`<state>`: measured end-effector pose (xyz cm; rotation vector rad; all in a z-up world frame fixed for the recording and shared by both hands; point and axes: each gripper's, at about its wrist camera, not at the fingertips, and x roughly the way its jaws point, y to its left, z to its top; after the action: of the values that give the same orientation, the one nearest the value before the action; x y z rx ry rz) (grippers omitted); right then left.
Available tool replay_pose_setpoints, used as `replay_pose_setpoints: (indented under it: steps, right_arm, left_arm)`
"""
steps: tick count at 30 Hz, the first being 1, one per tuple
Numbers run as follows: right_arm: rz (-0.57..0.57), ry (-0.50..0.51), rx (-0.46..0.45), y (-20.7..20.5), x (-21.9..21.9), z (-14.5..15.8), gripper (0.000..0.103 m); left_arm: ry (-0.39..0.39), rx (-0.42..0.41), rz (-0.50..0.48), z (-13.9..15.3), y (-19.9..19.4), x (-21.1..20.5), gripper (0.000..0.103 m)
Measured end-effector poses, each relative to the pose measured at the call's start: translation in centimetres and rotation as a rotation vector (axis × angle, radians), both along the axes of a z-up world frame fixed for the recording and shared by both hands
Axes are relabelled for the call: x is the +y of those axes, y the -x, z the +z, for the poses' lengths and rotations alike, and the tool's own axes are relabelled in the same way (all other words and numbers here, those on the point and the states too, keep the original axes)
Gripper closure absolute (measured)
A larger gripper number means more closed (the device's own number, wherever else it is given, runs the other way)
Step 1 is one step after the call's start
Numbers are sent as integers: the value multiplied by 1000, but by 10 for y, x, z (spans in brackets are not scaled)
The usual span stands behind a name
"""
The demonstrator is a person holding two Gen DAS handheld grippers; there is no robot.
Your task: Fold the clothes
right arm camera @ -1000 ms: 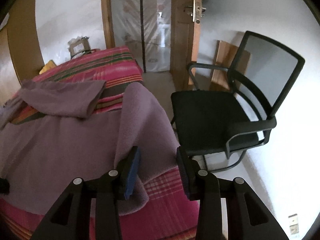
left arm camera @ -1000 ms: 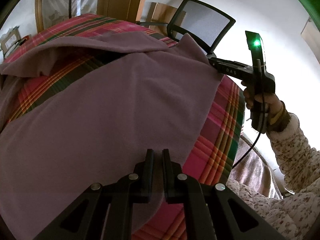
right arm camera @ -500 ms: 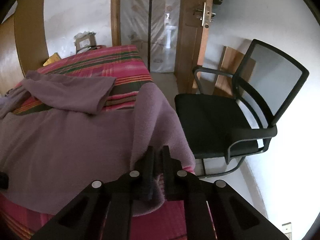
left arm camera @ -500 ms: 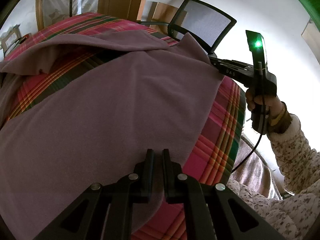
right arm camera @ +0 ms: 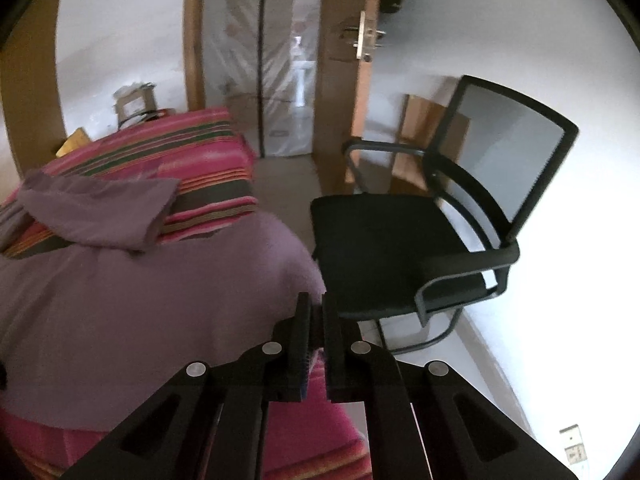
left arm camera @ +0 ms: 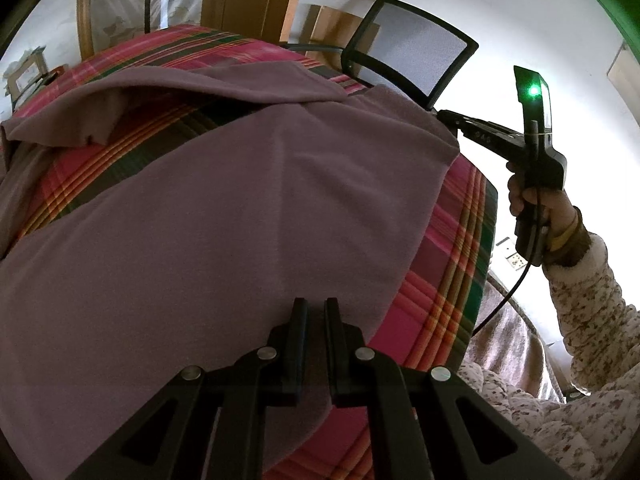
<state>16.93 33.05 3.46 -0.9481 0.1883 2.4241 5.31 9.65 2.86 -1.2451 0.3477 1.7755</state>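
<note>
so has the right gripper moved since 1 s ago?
Yes. The right gripper closed on the purple garment's corner and lifted it; the office chair now sits lower in its view.

right claw [right arm camera: 316, 320] pinching purple garment [right arm camera: 140, 300], black chair [right arm camera: 400, 248]

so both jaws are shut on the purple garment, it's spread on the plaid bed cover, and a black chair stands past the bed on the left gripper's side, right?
Not the chair. The right wrist view shows the black chair on the right gripper's side. The rest holds: the left gripper and the right one are shut on the purple garment, spread on the plaid bed cover.
</note>
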Motion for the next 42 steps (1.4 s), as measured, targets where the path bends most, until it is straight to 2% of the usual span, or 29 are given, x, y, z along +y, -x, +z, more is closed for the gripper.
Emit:
replay_pose_setpoints:
  steps: [15, 18, 25, 27, 29, 31, 38, 42]
  right_arm:
    - [-60, 17, -51, 1, 20, -17, 98]
    - [-66, 47, -48, -2, 22, -18, 98]
    - [-31, 21, -26, 1, 4, -4, 98]
    - [10, -1, -6, 4, -10, 5, 96]
    - [63, 5, 12, 9, -24, 11, 86]
    - [134, 24, 21, 18, -40, 14, 83]
    - [360, 45, -24, 51, -101, 0, 83]
    - [406, -2, -83, 62, -124, -10, 83]
  left_arm:
    - [4, -1, 2, 1, -2, -3, 96]
    - [2, -5, 8, 3, -3, -8, 96]
    - [-3, 28, 108, 14, -2, -44, 96]
    - [-5, 38, 136, 18, -1, -54, 96]
    - [-6, 47, 165, 21, -1, -65, 95]
    - [-7, 57, 194, 24, 0, -75, 95]
    - [25, 88, 351, 27, 6, -130, 95]
    - [43, 106, 441, 29, 10, -161, 95]
